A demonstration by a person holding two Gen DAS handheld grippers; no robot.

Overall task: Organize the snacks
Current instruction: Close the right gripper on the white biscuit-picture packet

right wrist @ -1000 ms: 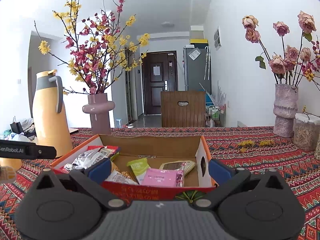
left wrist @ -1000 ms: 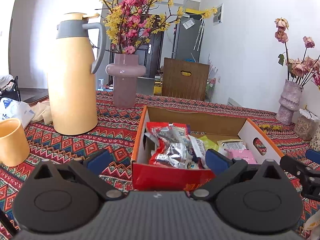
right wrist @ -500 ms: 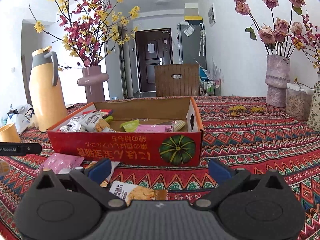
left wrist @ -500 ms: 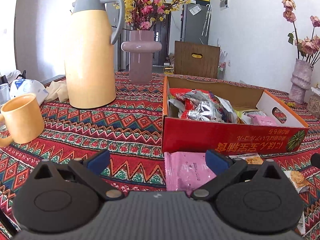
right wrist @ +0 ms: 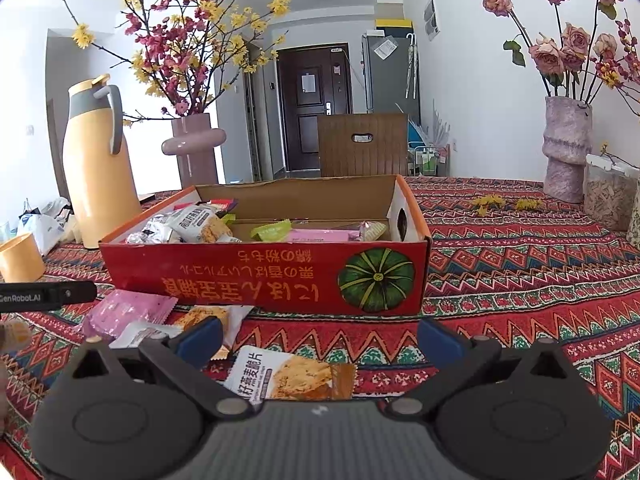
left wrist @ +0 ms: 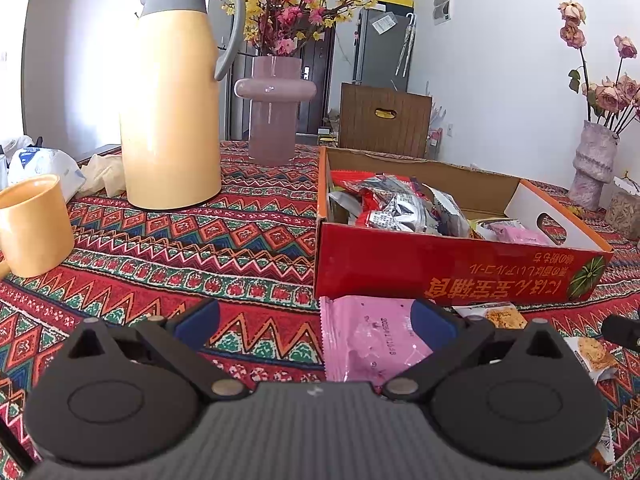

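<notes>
Gaping wide, the left gripper [left wrist: 316,316] hovers over a pink snack packet [left wrist: 366,344] lying just before the red cardboard box [left wrist: 440,268]. The right gripper [right wrist: 318,336], jaws equally apart, holds nothing above an oat-crisp packet [right wrist: 292,376]. Three more packets lie nearby; the box holds several.

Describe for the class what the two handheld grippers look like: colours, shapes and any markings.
Both match. The left gripper and right gripper have a ribbed dark-grey body, two matte black rounded housings with circular insets, black linkage arms on silver pivot pins, and blue pads. The left gripper's side reads "GenRobot.AI". No cables or sleeves show.
</notes>
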